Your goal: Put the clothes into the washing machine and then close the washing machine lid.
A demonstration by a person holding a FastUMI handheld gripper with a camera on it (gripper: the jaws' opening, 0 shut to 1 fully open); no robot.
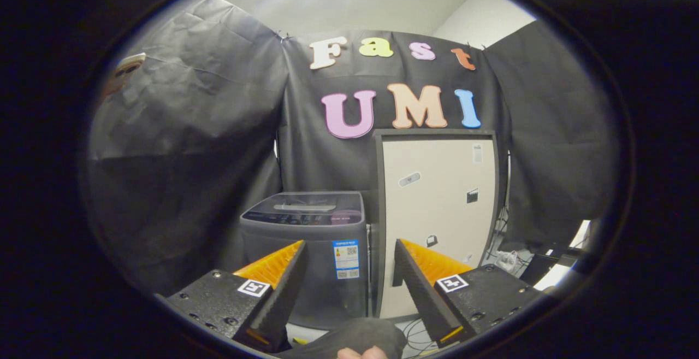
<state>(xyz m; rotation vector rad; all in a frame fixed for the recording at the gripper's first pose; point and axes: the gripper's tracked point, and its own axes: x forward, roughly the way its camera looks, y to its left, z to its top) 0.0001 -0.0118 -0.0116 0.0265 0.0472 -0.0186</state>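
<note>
Starting at the left, the black cloth wall is hanging in folds, and ahead of it the washing machine is standing with its lid lying flat and shut on top. The gripper is hovering well short of it, with its fingers spread wide and holding nothing, the machine's front showing through the gap between them. Just below and between the fingers, a dark garment is lying bunched, with what looks like a fingertip of a person's hand peeking beside it; I am judging this to be the clothes to load. It is likely going to handle as soft, light and floppy, so pinching a thick fold near its middle would be safer than a loose edge that could slip or trail. The lid looks rigid and smooth, best lifted at its front lip. To the right of the machine, a pale cabinet is standing just beside it, and further right cables are lying on the floor.
</note>
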